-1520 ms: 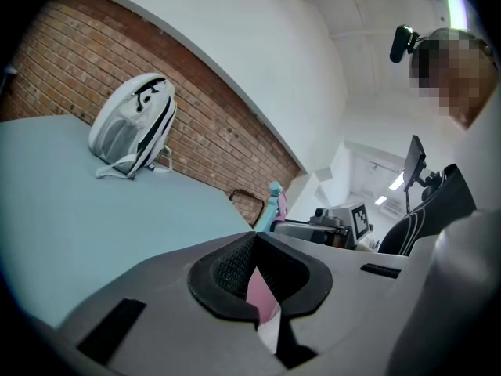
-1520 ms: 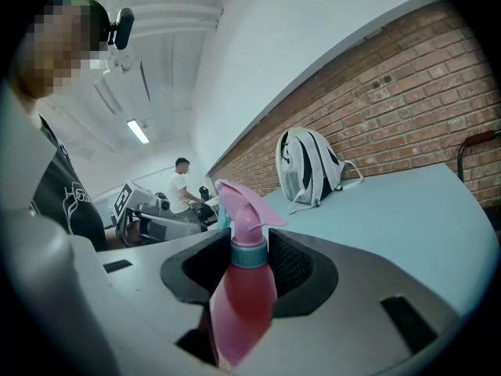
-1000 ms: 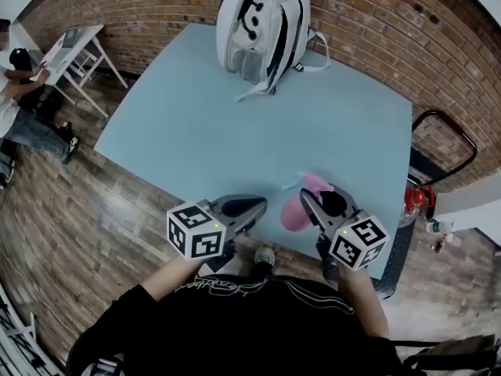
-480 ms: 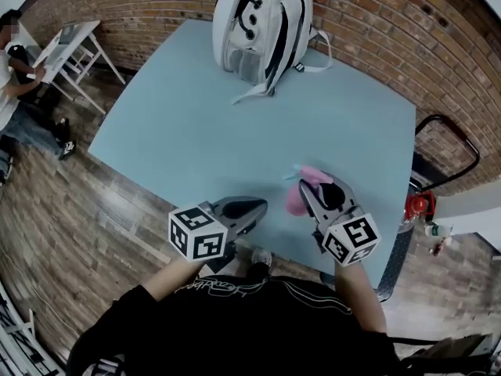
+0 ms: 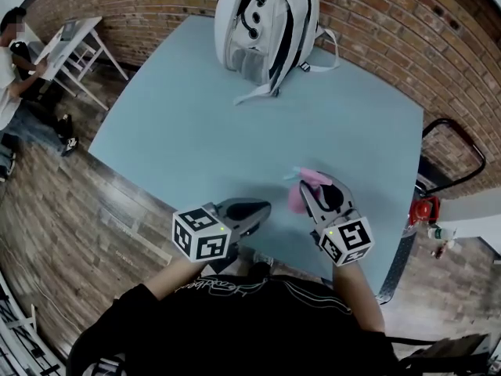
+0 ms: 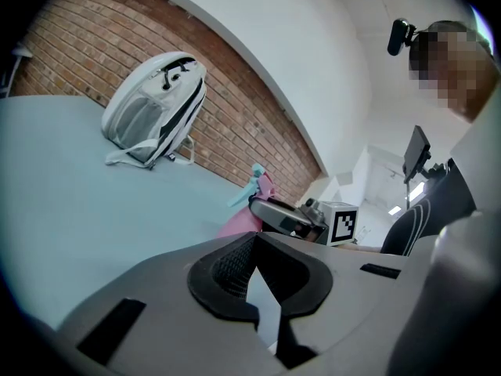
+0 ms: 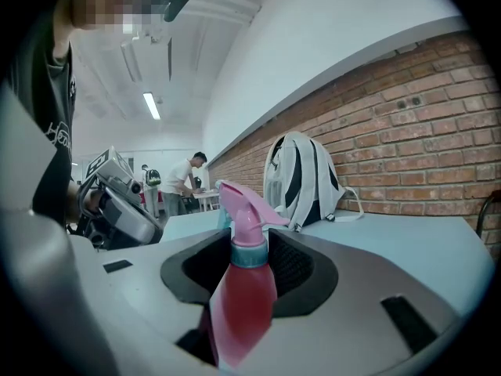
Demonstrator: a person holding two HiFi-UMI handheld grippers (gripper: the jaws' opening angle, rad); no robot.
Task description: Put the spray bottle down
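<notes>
The right gripper [image 5: 319, 198] is clamped on the spray bottle [image 7: 239, 296]: in the right gripper view both jaws press the pink body just below its teal collar, and the bottle stands upright between them, its pink spray head above the jaw line. In the head view the spray bottle [image 5: 297, 198] sits at about 5 o'clock on the light blue table [image 5: 196, 108], close to the near edge, with its pale blue trigger pointing toward 10 o'clock. The bottle's base is hidden behind the gripper, so whether it touches the tabletop cannot be confirmed; it appears to be at or just above the surface. The left gripper [image 5: 249, 210] is at about 6 o'clock, over the near table edge, well apart from the bottle. Its jaws are drawn together with only a thin wedge of table showing between them, and they hold nothing. From the left gripper view the bottle and the right gripper appear at 1 o'clock of those jaws. A white backpack [image 5: 266, 22] with dark trim stands at 12 o'clock on the far side of the table, against the brick wall [image 5: 383, 30], straps trailing onto the surface. At 10 o'clock, off the table, a seated person [image 5: 16, 61] faces a small white table [image 5: 74, 49] on the wooden floor [image 5: 70, 210].
</notes>
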